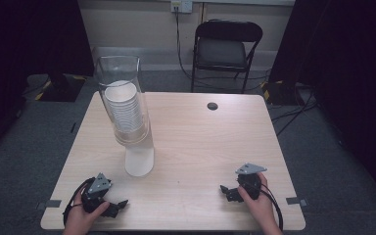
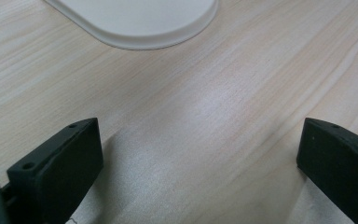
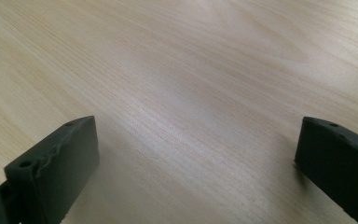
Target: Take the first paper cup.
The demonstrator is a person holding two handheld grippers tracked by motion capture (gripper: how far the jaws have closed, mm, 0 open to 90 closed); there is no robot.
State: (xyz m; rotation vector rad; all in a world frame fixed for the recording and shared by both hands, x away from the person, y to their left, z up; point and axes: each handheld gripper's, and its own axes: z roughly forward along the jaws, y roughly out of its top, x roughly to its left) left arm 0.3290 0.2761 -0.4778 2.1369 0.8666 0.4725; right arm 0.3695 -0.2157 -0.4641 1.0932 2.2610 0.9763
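On a pale wooden table (image 1: 200, 147) with fine straight grain, a tall clear plastic tube (image 1: 122, 100) is standing on a white rounded base (image 1: 139, 164) toward the left side. The tube is holding a stack of white paper cups (image 1: 123, 110), nested tightly, their ribbed rims showing through the transparent wall. A small dark round grommet (image 1: 212, 105) is sitting in the tabletop near the far edge.

Near the front left corner, the person's left hand (image 1: 81, 218) is holding the left gripper (image 1: 115, 208), which is lying low over the table with its jaws spread wide apart and gripping nothing. A grey three-cornered plate is sitting on top of it and a black cable is looping from it. In the left gripper view, the two matte black jaw blocks are standing far apart over bare wood, and the curved edge of the white base (image 2: 140, 23) is lying just ahead with nothing in between.

Near the front right, the right hand (image 1: 259, 205) is holding the right gripper (image 1: 227, 192), also wide open and empty, pointing left across the table. In the right gripper view, its black jaws are framing bare grained wood (image 3: 191, 93); the left jaw's edge is looking chipped.

Beyond the table, a black folding chair (image 1: 227, 49) is standing on grey carpet, with cables trailing along the floor and dark curtains hanging at both sides.
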